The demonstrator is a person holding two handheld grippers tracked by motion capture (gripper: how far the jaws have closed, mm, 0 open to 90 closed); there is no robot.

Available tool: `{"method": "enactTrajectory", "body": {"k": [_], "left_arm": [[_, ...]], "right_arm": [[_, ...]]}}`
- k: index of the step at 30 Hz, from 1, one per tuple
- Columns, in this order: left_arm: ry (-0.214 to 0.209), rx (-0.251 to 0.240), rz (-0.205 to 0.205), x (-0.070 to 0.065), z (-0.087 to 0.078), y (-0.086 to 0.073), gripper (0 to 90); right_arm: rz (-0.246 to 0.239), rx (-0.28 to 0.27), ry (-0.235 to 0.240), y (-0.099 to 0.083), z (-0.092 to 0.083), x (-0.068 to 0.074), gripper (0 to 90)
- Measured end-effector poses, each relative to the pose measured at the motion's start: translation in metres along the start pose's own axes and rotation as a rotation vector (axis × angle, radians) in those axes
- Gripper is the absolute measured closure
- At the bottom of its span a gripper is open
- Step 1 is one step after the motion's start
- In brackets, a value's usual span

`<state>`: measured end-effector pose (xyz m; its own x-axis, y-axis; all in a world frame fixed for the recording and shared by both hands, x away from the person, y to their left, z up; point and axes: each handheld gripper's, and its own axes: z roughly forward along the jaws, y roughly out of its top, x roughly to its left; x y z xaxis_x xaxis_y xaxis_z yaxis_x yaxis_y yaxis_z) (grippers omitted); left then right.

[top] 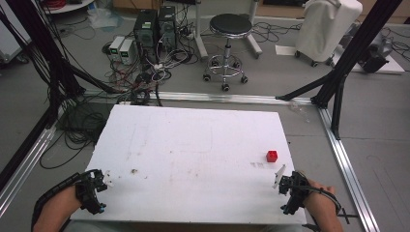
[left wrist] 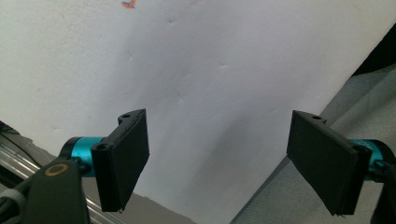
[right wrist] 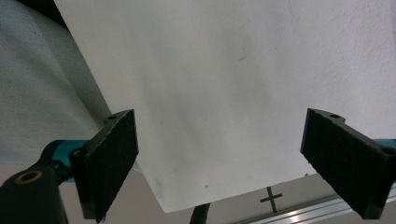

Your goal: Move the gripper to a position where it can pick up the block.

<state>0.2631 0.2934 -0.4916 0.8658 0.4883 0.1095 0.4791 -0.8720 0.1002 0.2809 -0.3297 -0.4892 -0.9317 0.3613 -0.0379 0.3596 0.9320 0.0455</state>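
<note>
A small red block sits alone on the white table, toward its right side. My right gripper hovers at the near right corner, a short way nearer than the block; its jaws stand wide apart over bare board with nothing between them. My left gripper is at the near left corner, open too, its black pads spread over the white surface. A speck of red shows at the top edge of the left gripper view.
A small dark smudge marks the board near the left gripper. Beyond the far edge lie tangled cables, computer towers and a round stool. Black frame struts and an aluminium rail flank the table.
</note>
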Motion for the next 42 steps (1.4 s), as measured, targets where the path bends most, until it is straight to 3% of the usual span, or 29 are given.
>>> {"method": "enactTrajectory", "body": {"k": [17,26,39,42], "left_arm": [[-0.006,-0.006,-0.001,-0.001,0.001,0.001,21.3],[-0.005,-0.014,-0.002,-0.002,0.0,0.001,21.4],[-0.012,-0.017,-0.011,-0.002,0.001,0.001,21.4],[-0.011,-0.021,-0.011,-0.002,0.001,0.002,21.4]], "right_arm": [[-0.005,-0.024,0.01,-0.001,-0.007,-0.017,10.4],[-0.092,-0.016,0.002,-0.006,-0.006,-0.036,10.4],[-0.164,-0.02,0.002,-0.027,-0.011,-0.072,10.4],[-0.163,-0.031,0.01,-0.029,-0.014,-0.083,10.4]]}}
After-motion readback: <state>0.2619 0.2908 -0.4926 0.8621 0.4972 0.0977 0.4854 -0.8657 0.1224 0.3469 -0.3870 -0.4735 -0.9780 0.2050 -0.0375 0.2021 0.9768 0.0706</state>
